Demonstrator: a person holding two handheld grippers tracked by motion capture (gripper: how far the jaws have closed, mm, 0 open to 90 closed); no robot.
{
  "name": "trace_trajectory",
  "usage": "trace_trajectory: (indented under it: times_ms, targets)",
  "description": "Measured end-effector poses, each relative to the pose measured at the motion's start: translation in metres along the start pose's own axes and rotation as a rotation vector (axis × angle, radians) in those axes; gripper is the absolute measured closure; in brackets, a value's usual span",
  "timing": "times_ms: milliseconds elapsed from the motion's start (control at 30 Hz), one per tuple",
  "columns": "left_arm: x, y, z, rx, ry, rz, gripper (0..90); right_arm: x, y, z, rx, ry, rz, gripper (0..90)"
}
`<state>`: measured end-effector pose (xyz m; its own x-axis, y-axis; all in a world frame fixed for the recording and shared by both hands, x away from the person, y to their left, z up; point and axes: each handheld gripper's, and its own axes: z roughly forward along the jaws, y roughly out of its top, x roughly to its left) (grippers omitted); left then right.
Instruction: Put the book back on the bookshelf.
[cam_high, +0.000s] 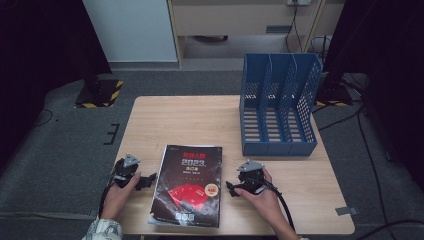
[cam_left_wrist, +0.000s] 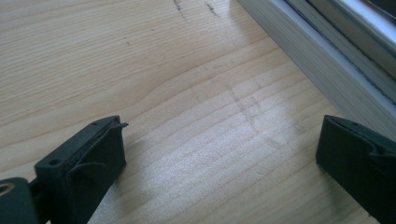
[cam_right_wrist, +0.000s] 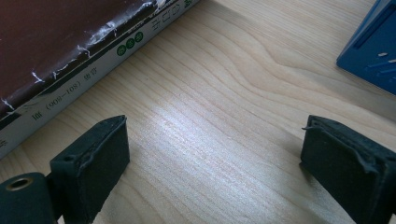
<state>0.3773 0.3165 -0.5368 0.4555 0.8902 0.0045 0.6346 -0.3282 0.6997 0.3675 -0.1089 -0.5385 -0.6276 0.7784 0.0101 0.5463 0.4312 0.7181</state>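
A thick book (cam_high: 187, 185) with a black and red cover lies flat near the front edge of the wooden table (cam_high: 190, 117). My left gripper (cam_high: 146, 180) rests on the table just left of the book, held in a hand. Its jaws stand wide open over bare wood (cam_left_wrist: 219, 140), and the book's page edge (cam_left_wrist: 327, 56) runs past on the upper right. My right gripper (cam_high: 231, 187) sits just right of the book, also held in a hand and open with nothing between its jaws (cam_right_wrist: 215, 140). The book's spine (cam_right_wrist: 70, 70) lies to that gripper's upper left.
A blue three-slot file rack (cam_high: 280, 105) stands upright at the table's back right, and its corner (cam_right_wrist: 373, 51) shows in the right gripper view. On the grey floor are a stand base with yellow-black tape (cam_high: 100, 92) at the left and cables (cam_high: 365, 145) at the right.
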Motion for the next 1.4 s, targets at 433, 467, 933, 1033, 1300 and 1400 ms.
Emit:
trace_trajectory:
  times_ms: [433, 467, 933, 1033, 1300, 1400]
  targets:
    - [-0.002, -0.001, -0.009, -0.030, 0.042, -0.005, 4.8, -0.001, 0.002, 0.002, -0.001, -0.007, 0.011, 8.9]
    - [-0.001, -0.001, -0.010, -0.035, 0.042, -0.009, 5.2, -0.001, 0.002, 0.002, -0.002, -0.007, 0.010, 8.8]
    - [-0.006, -0.001, -0.010, -0.004, 0.031, 0.010, 5.6, -0.002, 0.002, 0.002, 0.000, -0.006, 0.008, 8.7]
    - [-0.006, 0.000, -0.013, -0.019, 0.032, -0.006, 8.4, -0.002, 0.002, 0.001, -0.004, -0.007, 0.011, 11.6]
    - [-0.017, 0.015, -0.045, -0.106, 0.029, -0.040, 23.3, 0.005, 0.021, -0.023, -0.146, 0.071, 0.045, 28.2]
    - [-0.028, 0.019, -0.052, -0.120, 0.000, -0.026, 29.2, 0.012, 0.025, -0.027, -0.160, 0.129, 0.046, 29.5]
